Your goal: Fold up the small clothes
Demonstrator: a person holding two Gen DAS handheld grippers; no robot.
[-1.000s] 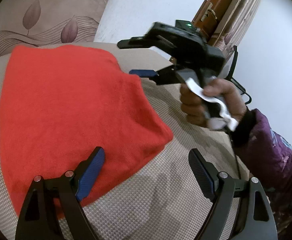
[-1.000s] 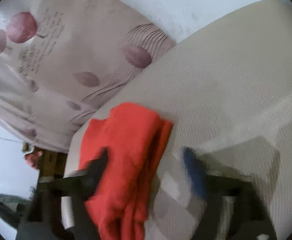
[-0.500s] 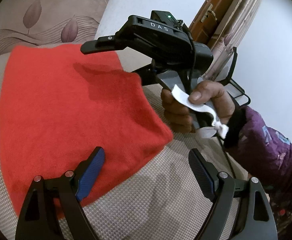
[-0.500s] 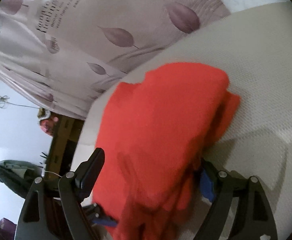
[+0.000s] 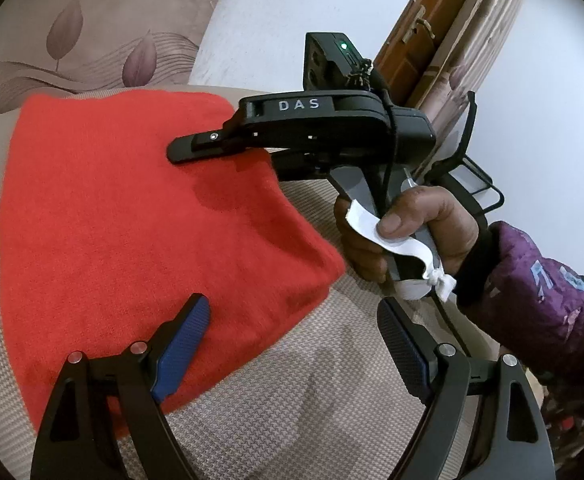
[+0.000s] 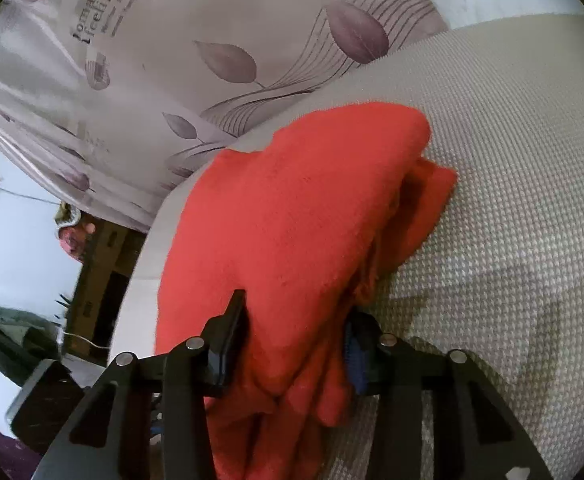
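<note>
A folded red cloth [image 5: 123,220] lies on a beige woven cushion [image 5: 292,420]. My left gripper [image 5: 292,344] hovers open over the cloth's near corner, one finger above the cloth and the other above bare cushion, holding nothing. My right gripper [image 5: 227,156], held by a person's hand [image 5: 412,232], reaches in from the right at the cloth's far right edge. In the right wrist view its jaws are closing around a bunched edge of the red cloth [image 6: 292,208], and both pads of the right gripper [image 6: 292,332] press into the fabric.
A leaf-print curtain [image 6: 251,40] hangs behind the cushion [image 6: 492,160]. A wooden door [image 5: 424,52] and a white wall stand at the back right. A purple sleeve [image 5: 544,300] fills the right side. The cushion's edge drops off to the left in the right wrist view.
The right gripper moved left onto the cloth's right edge and its jaws narrowed around the fabric, bunching it. The left gripper stayed still and open.
</note>
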